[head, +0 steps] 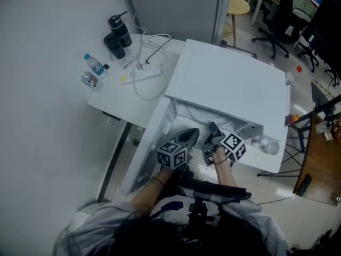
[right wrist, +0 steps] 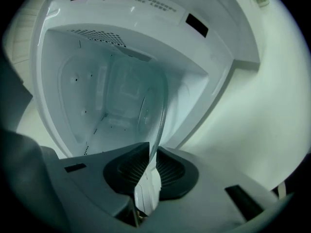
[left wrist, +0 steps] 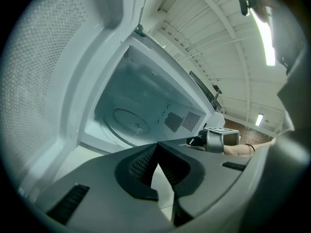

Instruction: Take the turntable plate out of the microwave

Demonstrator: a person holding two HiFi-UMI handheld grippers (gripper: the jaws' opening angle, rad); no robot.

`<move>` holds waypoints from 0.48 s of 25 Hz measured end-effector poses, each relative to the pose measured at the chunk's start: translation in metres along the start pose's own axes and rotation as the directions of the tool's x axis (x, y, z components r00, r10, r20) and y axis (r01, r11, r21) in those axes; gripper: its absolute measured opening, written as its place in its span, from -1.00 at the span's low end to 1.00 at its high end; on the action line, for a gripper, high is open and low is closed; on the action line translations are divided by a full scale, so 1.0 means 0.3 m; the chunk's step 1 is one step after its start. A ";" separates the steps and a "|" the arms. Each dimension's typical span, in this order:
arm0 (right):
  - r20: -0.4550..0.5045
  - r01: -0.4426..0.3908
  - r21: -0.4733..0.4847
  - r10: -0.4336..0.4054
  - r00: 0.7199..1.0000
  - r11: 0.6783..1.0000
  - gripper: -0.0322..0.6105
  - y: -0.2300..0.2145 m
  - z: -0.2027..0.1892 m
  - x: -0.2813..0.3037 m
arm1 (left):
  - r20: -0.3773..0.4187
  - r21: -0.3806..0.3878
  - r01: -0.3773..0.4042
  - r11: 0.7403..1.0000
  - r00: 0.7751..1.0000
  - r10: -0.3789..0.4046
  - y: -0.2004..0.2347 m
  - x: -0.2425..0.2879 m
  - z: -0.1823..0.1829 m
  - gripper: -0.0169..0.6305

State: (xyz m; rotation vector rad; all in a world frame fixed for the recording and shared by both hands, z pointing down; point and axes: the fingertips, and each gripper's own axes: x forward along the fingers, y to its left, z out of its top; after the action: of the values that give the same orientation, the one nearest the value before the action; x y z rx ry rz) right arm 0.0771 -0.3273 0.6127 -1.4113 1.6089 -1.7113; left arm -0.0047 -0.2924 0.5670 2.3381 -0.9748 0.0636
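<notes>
The white microwave (head: 229,79) stands on a white table with its door (head: 151,137) swung open to the left. The clear glass turntable plate (left wrist: 129,120) lies on the cavity floor. In the right gripper view the plate (right wrist: 151,101) runs edge-on out of the cavity, its rim between the pads. My right gripper (right wrist: 148,152) is shut on that rim, at the cavity mouth (head: 213,131). My left gripper (left wrist: 158,145) is shut with nothing in it and hovers in front of the opening, beside the door (head: 189,136). From there the right gripper (left wrist: 218,139) shows at the right.
On the table behind the door lie a water bottle (head: 95,64), a black flask (head: 120,33) and a power strip (head: 143,72) with cables. A wall closes the left side. Office chairs (head: 277,20) and a round stool (head: 237,4) stand at the back right.
</notes>
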 end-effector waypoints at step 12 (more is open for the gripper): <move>-0.039 -0.035 -0.071 0.032 0.999 0.997 -0.77 -0.055 -0.029 -0.109 | -0.043 -0.465 0.048 0.884 0.996 -0.077 0.047 0.039 -0.170 -0.55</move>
State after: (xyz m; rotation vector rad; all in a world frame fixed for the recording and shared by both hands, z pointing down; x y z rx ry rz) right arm 0.0889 -0.2916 0.6163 -1.3844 1.7201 -1.6869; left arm 0.0037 -0.2798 0.6192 1.9094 -0.7805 -0.1142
